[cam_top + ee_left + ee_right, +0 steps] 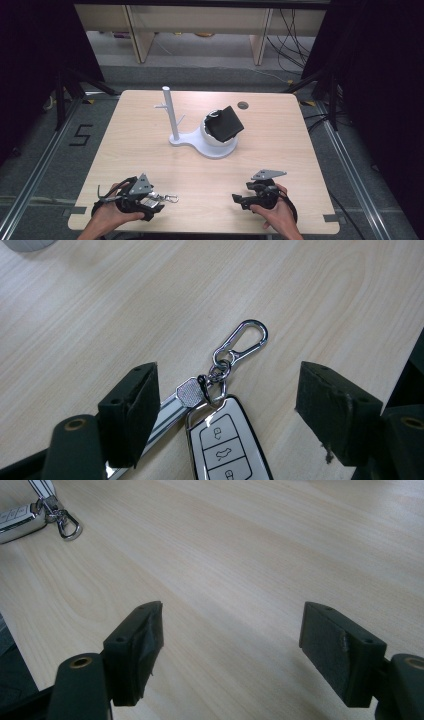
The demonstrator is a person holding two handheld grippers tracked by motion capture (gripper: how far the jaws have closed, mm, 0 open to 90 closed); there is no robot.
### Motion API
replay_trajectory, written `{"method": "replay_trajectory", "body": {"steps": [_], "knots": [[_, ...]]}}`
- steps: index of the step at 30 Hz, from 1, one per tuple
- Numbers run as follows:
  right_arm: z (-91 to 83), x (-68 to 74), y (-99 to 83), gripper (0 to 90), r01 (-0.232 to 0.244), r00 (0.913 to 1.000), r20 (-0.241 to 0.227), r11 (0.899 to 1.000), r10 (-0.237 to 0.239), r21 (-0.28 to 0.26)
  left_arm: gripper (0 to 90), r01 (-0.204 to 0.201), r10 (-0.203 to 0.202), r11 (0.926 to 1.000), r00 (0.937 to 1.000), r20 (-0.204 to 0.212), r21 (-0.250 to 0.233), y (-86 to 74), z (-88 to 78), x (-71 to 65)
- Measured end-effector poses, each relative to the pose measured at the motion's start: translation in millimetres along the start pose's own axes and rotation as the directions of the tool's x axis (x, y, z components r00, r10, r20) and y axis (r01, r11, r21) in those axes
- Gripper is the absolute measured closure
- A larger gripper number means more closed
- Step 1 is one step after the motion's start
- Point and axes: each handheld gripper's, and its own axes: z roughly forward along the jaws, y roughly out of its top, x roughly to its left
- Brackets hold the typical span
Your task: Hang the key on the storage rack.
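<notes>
A car key fob (227, 445) with a white-edged black face and a silver carabiner clip (245, 340) lies flat on the wooden table (325, 300). My left gripper (225, 410) stands open around it: the fob lies between the two jaws, and the pads (145, 410) are clear of the fob's body. A silver strip runs from the fob under the left jaw. From above, the fob (152, 200) is at the table's near left, by my left gripper (154, 204). My right gripper (239, 200) sits near the front right, open and empty (230, 650). The fob (15, 520) lies far off to its left.
A white stand with an upright post (169, 115) and a rounded base (210, 149) stands mid-table. Its white bowl holds a black boxy object (225, 122). A round grommet hole (243, 105) sits near the far edge. Bare wood lies between the grippers and the stand.
</notes>
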Motion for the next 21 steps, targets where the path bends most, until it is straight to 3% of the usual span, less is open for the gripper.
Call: {"method": "replay_trajectory", "body": {"steps": [4,5,7,8,9,10,13,16,17,19,20,21], "knots": [[0.7,-0.7,-0.1,26.8,0.009,1.0,0.0,1.0,-0.009,-0.003,29.1,-0.039,0.039,0.9991,0.9992,-0.008,0.017,4.7,2.5,-0.5],[0.1,1.2,-0.3,26.8,-0.015,0.9999,0.0,1.0,0.015,0.005,30.4,-0.049,0.049,0.9985,0.9988,-0.002,0.027,6.3,3.4,-1.1],[-0.8,3.5,0.3,27.0,-0.014,0.9999,-0.002,1.0,0.014,0.006,32.9,-0.089,0.088,0.9937,0.996,0.018,0.068,9.2,6.2,-0.9],[0.6,1.9,0.7,27.1,0.019,0.9998,0.003,1.0,-0.019,-0.01,33.3,-0.089,0.088,0.9937,0.996,0.018,0.068,9.2,6.2,-0.9],[1.7,3.4,0.4,27.3,0.011,0.9999,-0.005,1.0,-0.011,-0.012,34.0,-0.108,0.106,0.9898,0.9939,0.031,0.093,11.5,9.6,-1.6],[1.8,2.2,0.8,27.8,0.037,0.9993,-0.007,0.999,-0.037,-0.002,36.1,-0.121,0.118,0.9874,0.9922,0.041,0.102,12.7,11.9,-1.7],[2.4,3.5,0.4,28.0,0.029,0.9995,-0.009,1.0,-0.029,-0.006,37.6,-0.131,0.126,0.9827,0.9908,0.051,0.131,17.7,16.6,-1.5],[0.5,3.1,0.7,28.1,0.035,0.9993,-0.012,0.999,-0.035,-0.002,42.3,-0.191,0.182,0.9651,0.9811,0.065,0.179,29.6,23.6,0.3],[1.6,3.4,0.2,28.1,0.028,0.9992,-0.026,0.999,-0.029,-0.014,44.4,-0.217,0.207,0.9559,0.9757,0.074,0.198,32.8,25.2,1.0],[1.7,3.0,0.5,28.1,0.034,0.9989,-0.032,0.999,-0.035,-0.015,45.2,-0.231,0.215,0.9431,0.9724,0.09,0.239,37.8,28.5,0.9],[1.7,3.0,0.5,28.1,0.034,0.9989,-0.032,0.999,-0.035,-0.015,46.3,-0.231,0.215,0.9431,0.9724,0.09,0.239,37.8,28.5,0.9],[0.8,3.2,0.5,28.2,0.037,0.999,-0.024,0.999,-0.037,-0.004,47.7,-0.25,0.231,0.9278,0.9679,0.1,0.277,41.4,30.8,1.5]]}}
